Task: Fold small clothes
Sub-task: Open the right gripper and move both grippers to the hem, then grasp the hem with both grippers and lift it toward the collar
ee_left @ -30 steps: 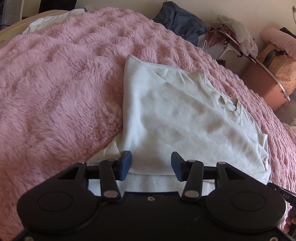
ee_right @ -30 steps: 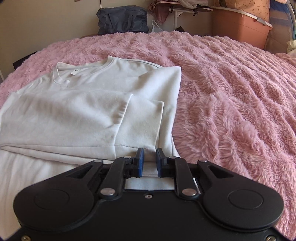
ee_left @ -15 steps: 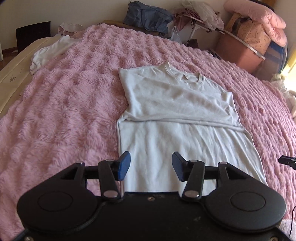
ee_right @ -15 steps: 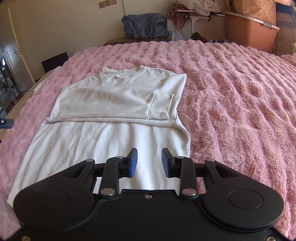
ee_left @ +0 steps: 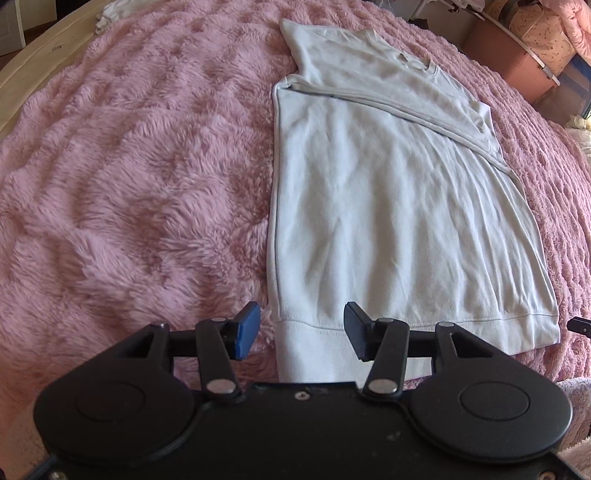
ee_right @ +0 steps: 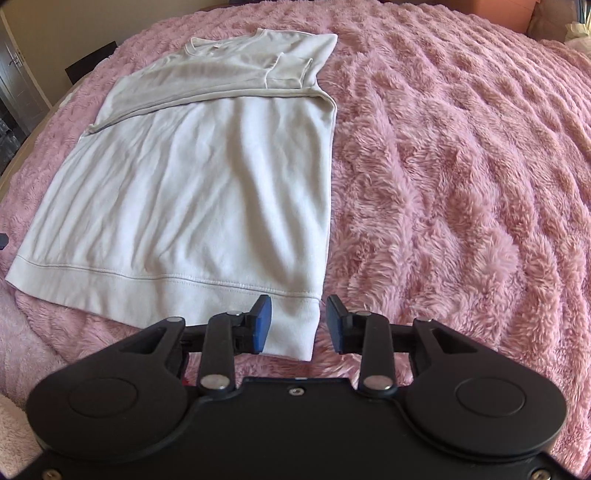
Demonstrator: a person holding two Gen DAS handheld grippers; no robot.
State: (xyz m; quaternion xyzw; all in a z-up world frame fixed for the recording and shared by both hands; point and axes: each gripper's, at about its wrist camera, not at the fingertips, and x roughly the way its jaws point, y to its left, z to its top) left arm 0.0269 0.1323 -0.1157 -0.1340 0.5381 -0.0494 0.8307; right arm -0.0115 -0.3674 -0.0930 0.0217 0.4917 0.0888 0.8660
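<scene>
A white sweatshirt [ee_left: 388,192] [ee_right: 199,177] lies flat on a pink fluffy blanket [ee_left: 129,177] [ee_right: 461,166], its sleeves folded across the chest at the far end and its ribbed hem nearest me. My left gripper [ee_left: 301,330] hovers open over the hem's left corner, the pads clear of the cloth. Over the hem's right corner stands my right gripper [ee_right: 298,323]; its jaws are opening, and the corner shows between the fingers without being pinched.
A brown storage box [ee_left: 509,55] with pink bedding on it stands beyond the bed at the top right. Another white garment [ee_left: 118,9] lies at the bed's far left edge. The blanket spreads wide on both sides of the sweatshirt.
Both grippers have drawn back from the folded sleeves to the hem end of the sweatshirt. The right jaws have gone from nearly shut to open.
</scene>
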